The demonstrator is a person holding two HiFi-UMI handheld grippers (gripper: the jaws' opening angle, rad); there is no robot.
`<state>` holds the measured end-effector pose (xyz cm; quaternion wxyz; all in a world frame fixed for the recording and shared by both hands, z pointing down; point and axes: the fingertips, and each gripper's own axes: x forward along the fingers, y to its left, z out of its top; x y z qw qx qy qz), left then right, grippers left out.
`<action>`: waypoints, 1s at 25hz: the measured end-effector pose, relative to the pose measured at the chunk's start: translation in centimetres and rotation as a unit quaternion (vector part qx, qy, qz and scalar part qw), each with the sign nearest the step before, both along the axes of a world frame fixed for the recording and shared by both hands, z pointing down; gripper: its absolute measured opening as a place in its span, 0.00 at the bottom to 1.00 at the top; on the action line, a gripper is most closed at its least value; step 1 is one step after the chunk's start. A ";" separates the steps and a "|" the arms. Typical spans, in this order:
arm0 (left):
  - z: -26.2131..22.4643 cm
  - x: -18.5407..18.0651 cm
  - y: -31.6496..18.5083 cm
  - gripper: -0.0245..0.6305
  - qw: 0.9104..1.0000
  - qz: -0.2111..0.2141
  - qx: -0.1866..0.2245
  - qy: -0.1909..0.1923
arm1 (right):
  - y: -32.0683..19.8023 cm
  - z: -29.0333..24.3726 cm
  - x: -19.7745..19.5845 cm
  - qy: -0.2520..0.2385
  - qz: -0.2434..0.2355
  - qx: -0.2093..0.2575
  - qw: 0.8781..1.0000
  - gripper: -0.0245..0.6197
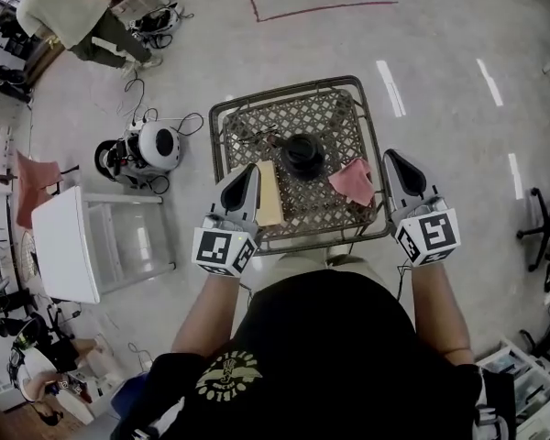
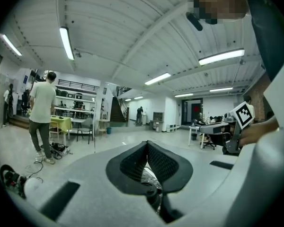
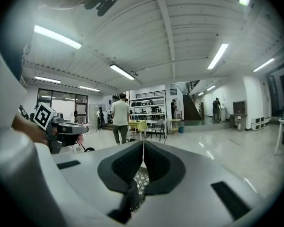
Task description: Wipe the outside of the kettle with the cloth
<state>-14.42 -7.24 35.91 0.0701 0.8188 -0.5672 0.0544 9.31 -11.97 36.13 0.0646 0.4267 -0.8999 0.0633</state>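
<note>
Hovering at the near edge of a square metal lattice table (image 1: 222, 122), both grippers are clenched on nothing, which suggests that pickup has not yet begun. Left gripper (image 1: 248, 174): its ribbed black pads meet at the tips, empty, at the near-left corner, just beside a flat, soft-looking tan pad (image 1: 269, 195). Kettle (image 1: 302, 154): black, round and seen from above, it stands untouched at the table's centre. Pink cloth (image 1: 353, 181): crumpled and limp, it lies just right of the kettle, towards the near-right corner, probably laid there for the right gripper (image 1: 392, 160). That gripper's pads are likewise pressed together with nothing between them.
</note>
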 end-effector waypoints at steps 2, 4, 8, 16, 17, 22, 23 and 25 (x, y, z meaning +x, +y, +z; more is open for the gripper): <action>0.7 0.5 -1.1 0.05 1.000 0.013 -0.007 0.002 | -0.3 1.1 0.2 0.010 0.006 -0.018 1.000 0.06; 1.9 1.0 -2.3 0.04 1.000 0.024 -0.019 0.003 | -0.6 2.2 0.5 0.019 0.014 -0.034 0.999 0.06; 4.6 2.0 -4.2 0.05 0.998 0.049 -0.043 0.003 | -0.8 4.4 0.9 0.033 0.029 -0.060 0.997 0.06; 8.6 3.5 -9.3 0.05 0.995 0.084 -0.048 -0.009 | -2.0 9.4 0.9 0.061 0.043 -0.105 0.992 0.06; 9.0 3.6 -10.0 0.05 0.995 0.083 -0.046 -0.011 | -2.1 10.1 0.7 0.064 0.040 -0.111 0.991 0.06; 11.0 4.5 -13.6 0.05 0.996 0.083 -0.035 -0.005 | -2.6 14.0 -0.3 0.079 0.036 -0.140 0.986 0.06; 11.4 5.0 -14.1 0.04 0.996 0.088 -0.033 -0.005 | -2.6 14.8 -0.4 0.082 0.036 -0.147 0.985 0.06; 12.2 5.9 -15.0 0.04 0.995 0.097 -0.030 -0.010 | -2.7 16.5 -0.8 0.087 0.032 -0.158 0.983 0.06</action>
